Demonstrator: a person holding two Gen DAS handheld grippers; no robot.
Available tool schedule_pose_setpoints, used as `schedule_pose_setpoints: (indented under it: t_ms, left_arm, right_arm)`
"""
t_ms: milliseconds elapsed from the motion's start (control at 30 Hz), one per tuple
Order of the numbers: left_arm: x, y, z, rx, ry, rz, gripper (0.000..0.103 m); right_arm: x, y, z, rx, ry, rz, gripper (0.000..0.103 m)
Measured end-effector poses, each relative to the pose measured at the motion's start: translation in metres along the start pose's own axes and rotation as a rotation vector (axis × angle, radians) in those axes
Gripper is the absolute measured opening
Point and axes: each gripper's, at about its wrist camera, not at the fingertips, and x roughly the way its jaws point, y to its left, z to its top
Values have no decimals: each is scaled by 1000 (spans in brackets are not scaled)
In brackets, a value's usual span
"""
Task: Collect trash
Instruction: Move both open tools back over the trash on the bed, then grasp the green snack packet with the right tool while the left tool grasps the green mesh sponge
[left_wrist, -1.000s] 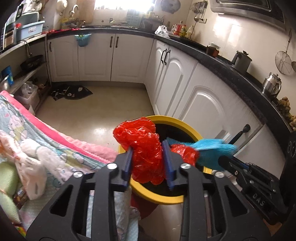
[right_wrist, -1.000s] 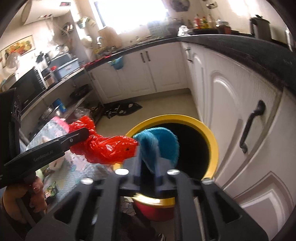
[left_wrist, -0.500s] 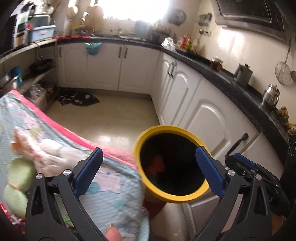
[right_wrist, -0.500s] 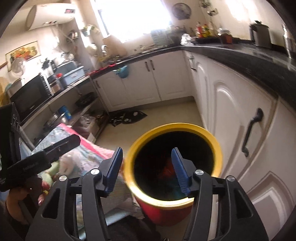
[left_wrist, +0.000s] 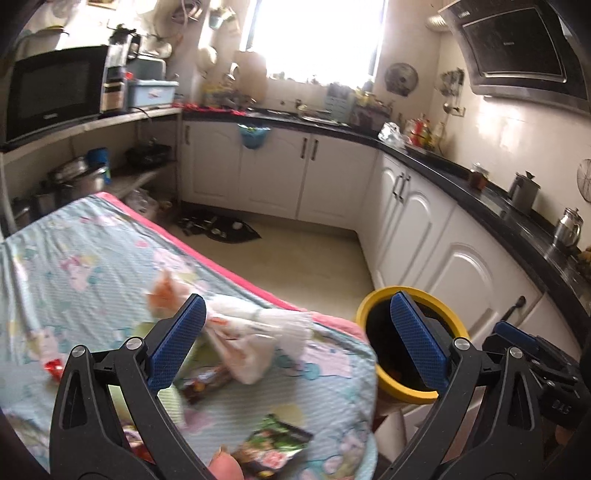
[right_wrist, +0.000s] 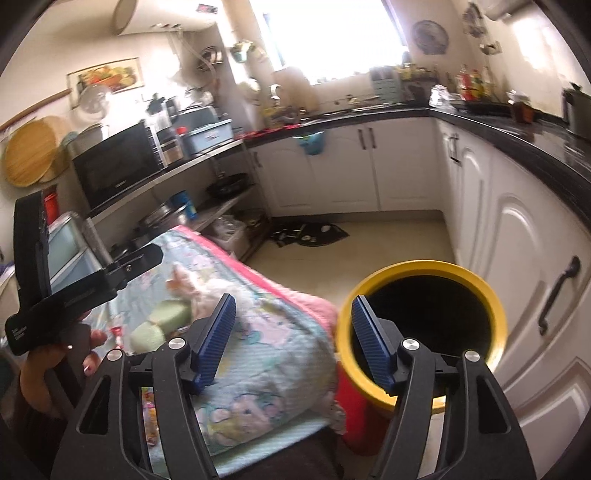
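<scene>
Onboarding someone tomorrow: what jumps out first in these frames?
The yellow-rimmed trash bin stands on the floor by the white cabinets, its mouth dark. Left of it, crumpled wrappers litter the pastel cloth-covered table. The left gripper and the right gripper both hang open and empty, blue fingers wide apart.

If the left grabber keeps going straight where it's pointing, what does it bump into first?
Probably the crumpled white plastic bag on the tablecloth; it sits between the open left gripper's fingers, though depth is unclear.
</scene>
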Motion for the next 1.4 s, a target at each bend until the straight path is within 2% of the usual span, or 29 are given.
schedule_pose_setpoints:
  t_ms: [333,567,833,1000,1100,1200,1267,1300,1333,1400]
  left_arm:
    - [-26,48,-5,-45,-24,80,92]
    - [-35,79,-16,-75,-3,138,92]
    - [-23,104,-34,-82,81,157,92]
    - [-5,111,-45,-65,150,151,92]
    - [11,114,-52,-50,200,160,92]
    - [25,117,-58,-50,247,173,92]
    - [32,119,-60,-55,267,177,92]
    - [35,119,-61,-53,274,180,92]
    - [38,119,-62,-49,283,186,92]
    - [44,120,-63,-48,302,193,92]
  right_arm:
    - [9,52,-2,-104,42,85,67]
    - [31,77,-15,-158,129,127,67]
    - [74,95,-44,-182,263,149,67]
    - [103,90,-62,-132,354,170,66]
    - [118,85,-68,-78,397,186,61]
    - [131,82,-72,-33,438,217,51]
    - [136,82,-73,-26,457,227,37]
    - [137,82,-74,-26,459,230,34]
    - [137,82,-74,-22,456,232,24]
    - [138,80,-73,0,455,259,16]
